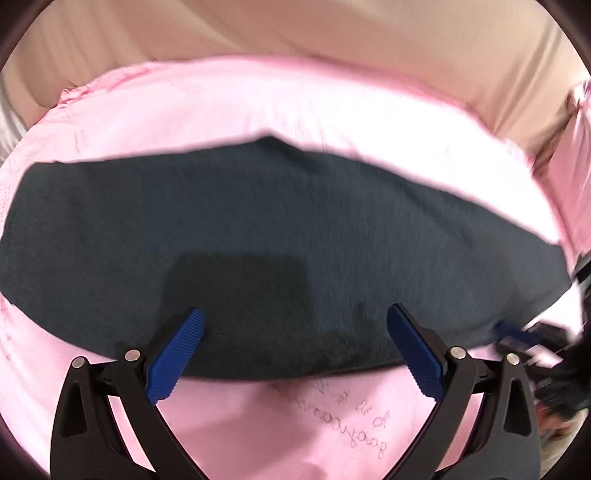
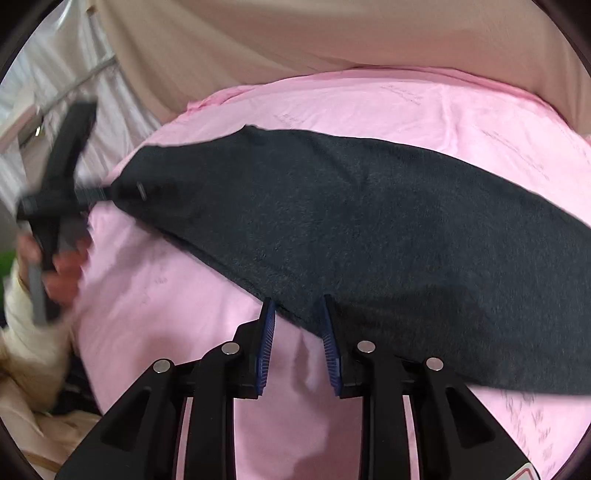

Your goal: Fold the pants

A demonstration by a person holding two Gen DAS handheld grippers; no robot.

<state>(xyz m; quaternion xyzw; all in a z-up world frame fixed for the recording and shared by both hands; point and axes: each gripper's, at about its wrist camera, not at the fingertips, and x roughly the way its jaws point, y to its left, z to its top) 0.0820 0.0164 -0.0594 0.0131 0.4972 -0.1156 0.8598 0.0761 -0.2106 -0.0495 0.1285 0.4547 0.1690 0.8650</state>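
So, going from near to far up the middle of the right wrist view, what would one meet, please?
Right gripper, jaws slightly apart with nothing between them → dark folded pants → pink sheet → beige cloth.

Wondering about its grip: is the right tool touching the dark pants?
Cannot tell. Right wrist view: the right tool, fingers parted, overlaps the pants at their edge; blur hides any contact.

Pink sheet covers the surface — dark pants lie flat on it.
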